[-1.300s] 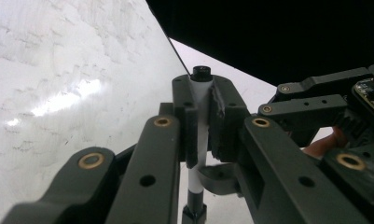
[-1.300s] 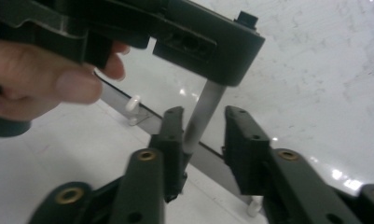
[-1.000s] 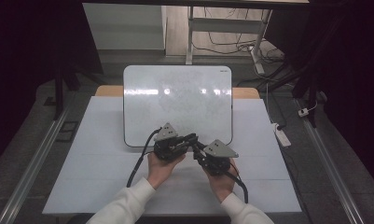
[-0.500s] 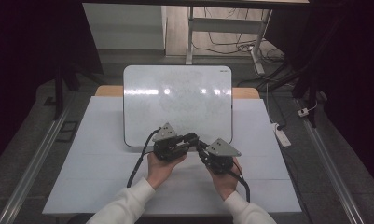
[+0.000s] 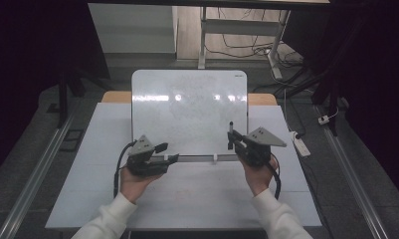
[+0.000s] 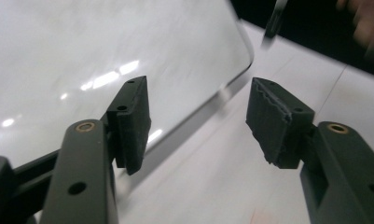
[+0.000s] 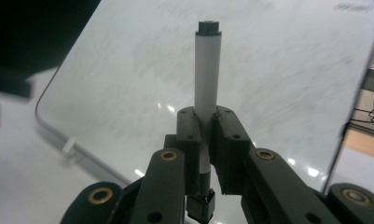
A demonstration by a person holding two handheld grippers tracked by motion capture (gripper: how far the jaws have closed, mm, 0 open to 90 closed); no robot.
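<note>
a: the right gripper [image 7: 204, 140] has its jaws clenched on a marker [image 7: 208, 70], which is standing upright with its dark end up, in front of the whiteboard [image 7: 278, 79].

b: and the left gripper [image 6: 198, 121]?

a: its jaws have just been opening, and nothing is sitting between them now. in the left gripper view they are pointing at the board's rounded lower corner and the white counter [image 6: 250, 186] beside it.

b: so which step is this?

a: i'm judging that the marker is now in the right gripper alone, with the two hands well apart, one at each lower corner of the board. whether a cap is on the marker i cannot tell.

b: what does the next move call for?

a: probably tilting the marker toward the board and bringing its end onto the surface. the left one could steady the board, since it is leaning on two small clips [image 5: 214, 158] at its lower edge.

b: anything in the way?

a: nothing between the marker and the board. cables [image 5: 237, 47] and a power strip [image 5: 300, 143] are lying on the floor beyond the counter, well clear.
</note>
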